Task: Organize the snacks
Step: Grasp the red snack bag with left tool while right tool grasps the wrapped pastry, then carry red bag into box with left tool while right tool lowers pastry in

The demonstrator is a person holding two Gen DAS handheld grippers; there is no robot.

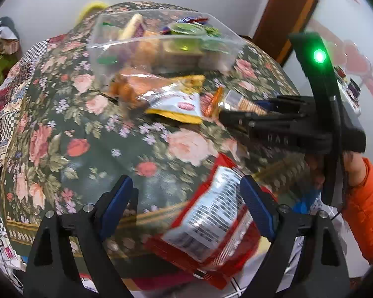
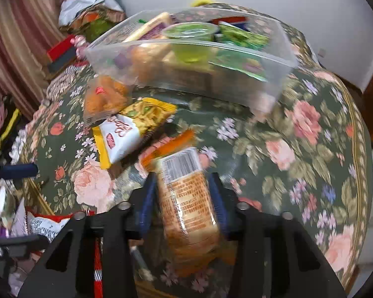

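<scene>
My right gripper [image 2: 181,178] is shut on an orange cracker pack [image 2: 186,213], which is held just above the floral tablecloth [image 2: 298,149]. From the left wrist view that right gripper [image 1: 240,109] reaches in from the right with the cracker pack [image 1: 247,103] in its jaws. My left gripper [image 1: 186,183] stands open over the table's near edge. A red snack bag [image 1: 211,226] lies under it beside the right pad, not pinched. A clear plastic bin [image 2: 236,92] full of snacks stands at the back. A yellow-and-white packet [image 2: 126,134] and an orange bag [image 2: 104,96] lie in front of the bin.
The round table drops away on every side. Piled clutter [image 2: 87,22] and a striped curtain [image 2: 20,37] are at the far left. A wooden door frame [image 1: 286,12] stands at the back right. An orange sleeve [image 1: 370,211] holds the right gripper.
</scene>
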